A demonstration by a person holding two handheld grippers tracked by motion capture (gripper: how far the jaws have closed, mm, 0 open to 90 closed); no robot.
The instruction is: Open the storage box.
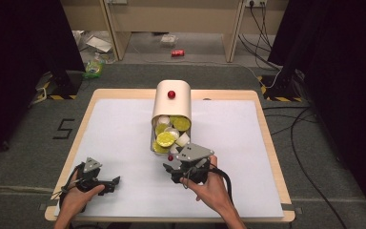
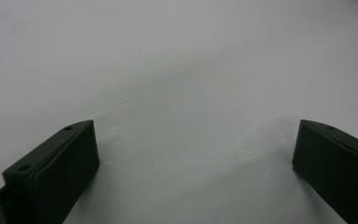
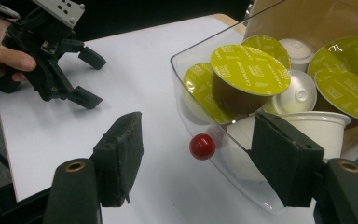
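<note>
A clear plastic drawer (image 1: pixel 153 143) (image 3: pixel 185 114) sticks out toward me from under a cream cover (image 1: pixel 172 110). It holds several yellow-lidded capsules (image 1: pixel 166 139) (image 3: pixel 249 70) and white ones (image 3: pixel 299 93). A small red knob (image 1: pixel 170 157) (image 3: pixel 202 146) sits on the drawer's front wall. My right gripper (image 1: pixel 169 165) (image 3: pixel 196 130) is open, its jaws either side of that knob and a little short of it, with no pad touching it. My left gripper (image 1: pixel 113 185) (image 2: pixel 196 140) (image 3: pixel 93 78) rests open on the white mat (image 1: pixel 124 133) at the near left, holding nothing.
A second red knob (image 1: pixel 171 94) tops the cream cover. The mat lies on a wooden table (image 1: pixel 272 143). Black stands flank the table, cables (image 1: pixel 295 129) run over the floor to the right, and a red can (image 1: pixel 177 53) lies beyond it.
</note>
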